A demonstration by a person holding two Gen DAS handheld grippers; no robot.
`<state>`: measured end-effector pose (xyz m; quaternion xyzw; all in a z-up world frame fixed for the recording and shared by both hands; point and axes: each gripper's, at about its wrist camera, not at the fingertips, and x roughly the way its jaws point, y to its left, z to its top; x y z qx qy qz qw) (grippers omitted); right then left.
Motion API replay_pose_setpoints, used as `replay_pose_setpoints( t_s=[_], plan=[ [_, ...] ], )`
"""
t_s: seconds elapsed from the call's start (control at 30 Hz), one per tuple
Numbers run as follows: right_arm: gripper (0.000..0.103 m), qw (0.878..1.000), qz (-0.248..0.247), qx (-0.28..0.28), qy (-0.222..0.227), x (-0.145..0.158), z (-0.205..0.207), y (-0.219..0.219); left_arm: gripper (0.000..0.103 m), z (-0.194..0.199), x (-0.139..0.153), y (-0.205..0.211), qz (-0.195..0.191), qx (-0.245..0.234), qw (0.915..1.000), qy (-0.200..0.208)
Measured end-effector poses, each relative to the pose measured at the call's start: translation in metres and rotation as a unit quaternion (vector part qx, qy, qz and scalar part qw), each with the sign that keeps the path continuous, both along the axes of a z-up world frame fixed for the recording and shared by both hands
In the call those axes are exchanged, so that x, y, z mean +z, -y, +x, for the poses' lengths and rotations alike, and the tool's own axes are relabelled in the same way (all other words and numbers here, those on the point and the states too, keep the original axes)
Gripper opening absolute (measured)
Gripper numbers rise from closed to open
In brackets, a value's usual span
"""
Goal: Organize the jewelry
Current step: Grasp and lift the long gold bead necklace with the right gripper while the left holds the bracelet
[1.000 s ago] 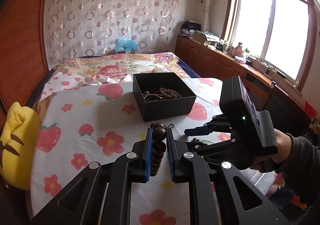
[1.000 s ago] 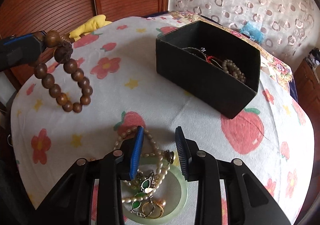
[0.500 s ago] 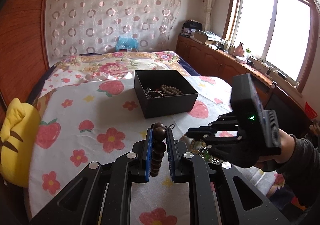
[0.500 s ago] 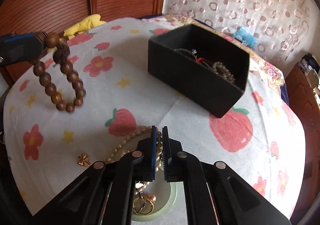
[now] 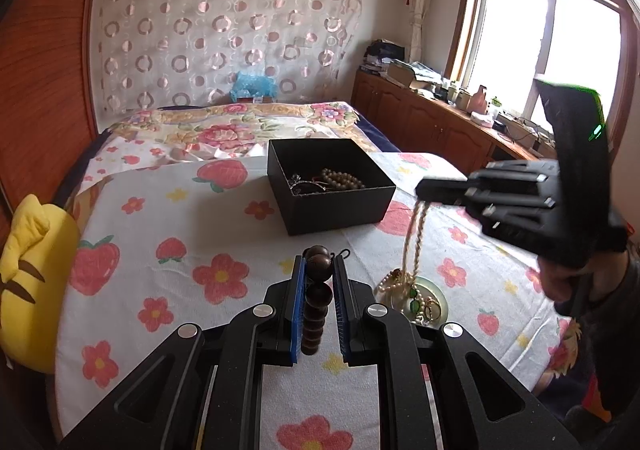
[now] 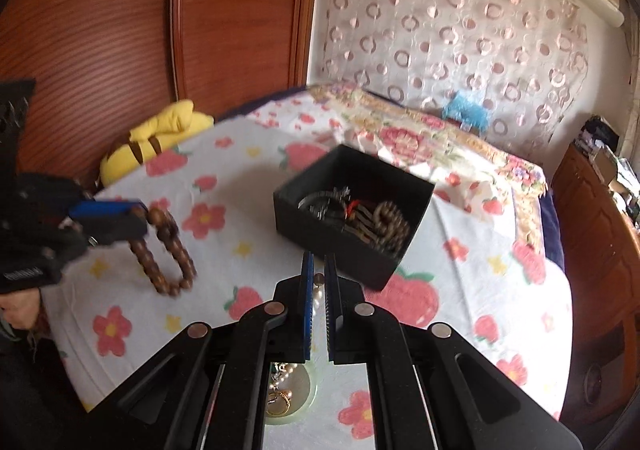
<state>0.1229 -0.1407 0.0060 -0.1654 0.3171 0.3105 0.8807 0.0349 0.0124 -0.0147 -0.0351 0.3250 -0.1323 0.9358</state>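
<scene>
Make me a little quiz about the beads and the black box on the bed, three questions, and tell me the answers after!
1. True or false: the left gripper is shut on the brown bead bracelet.
2. What hangs from the right gripper?
A. a red ribbon
B. a pearl necklace
C. a silver spoon
3. Fill in: the black box already has ____ in it, so it is not empty.

Key:
1. True; the dark beads sit clamped between its blue pads.
2. B; its lower end reaches the green dish below.
3. Jewelry; a lighter bead string and some silvery pieces show inside.
</scene>
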Motion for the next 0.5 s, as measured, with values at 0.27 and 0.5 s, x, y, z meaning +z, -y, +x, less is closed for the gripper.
replay_pose_setpoints(
  t_s=[0.27,0.5],
  plan=[
    [0.006,0.999,0.012,-0.008,0.037,0.041,0.001,0.009,0.012,0.002,0.005,0.004,-0.001,-0.003,1.0000,0.007],
    [0.006,0.997,0.020,-0.018,0.066,0.072,0.006,0.014,0.012,0.002,0.020,0.004,-0.003,-0.002,0.9997,0.023]
  ],
)
